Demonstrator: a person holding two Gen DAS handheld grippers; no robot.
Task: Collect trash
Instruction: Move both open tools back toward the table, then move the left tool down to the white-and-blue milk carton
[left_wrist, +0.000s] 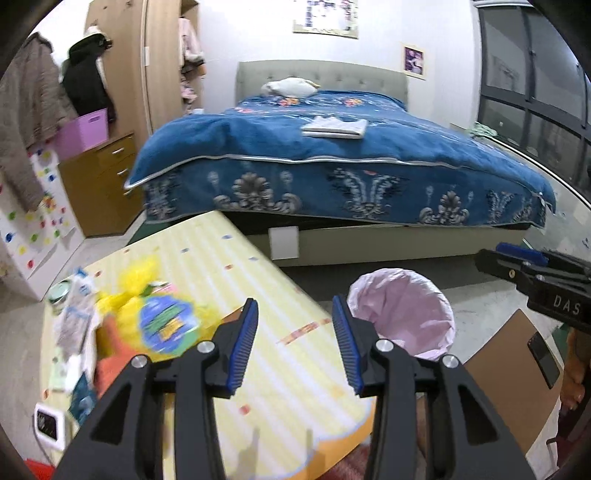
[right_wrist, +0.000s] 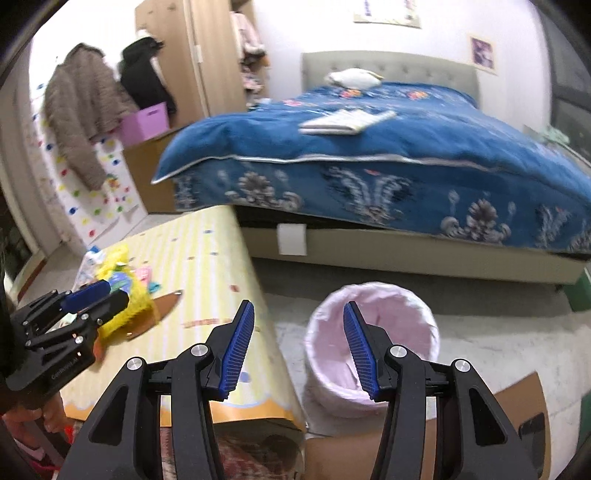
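A pile of trash lies on the left of the yellow striped mat (left_wrist: 229, 258): a yellow plastic bag (left_wrist: 136, 284) with a round blue-green label (left_wrist: 166, 325), crumpled clear wrappers (left_wrist: 74, 314) and paper scraps. A waste bin lined with a pink bag (left_wrist: 402, 314) stands on the floor right of the mat; it also shows in the right wrist view (right_wrist: 373, 343). My left gripper (left_wrist: 295, 343) is open and empty above the mat, right of the pile. My right gripper (right_wrist: 299, 343) is open and empty, above the bin's left rim. The left gripper (right_wrist: 96, 295) shows by the yellow bag (right_wrist: 125, 317).
A bed with a blue patterned cover (left_wrist: 332, 155) stands behind the mat and bin. A brown cardboard sheet (left_wrist: 517, 373) with a dark phone (left_wrist: 545, 363) lies right of the bin. A white device (left_wrist: 48, 424) sits left of the mat. Drawers and a purple box (left_wrist: 83, 131) stand far left.
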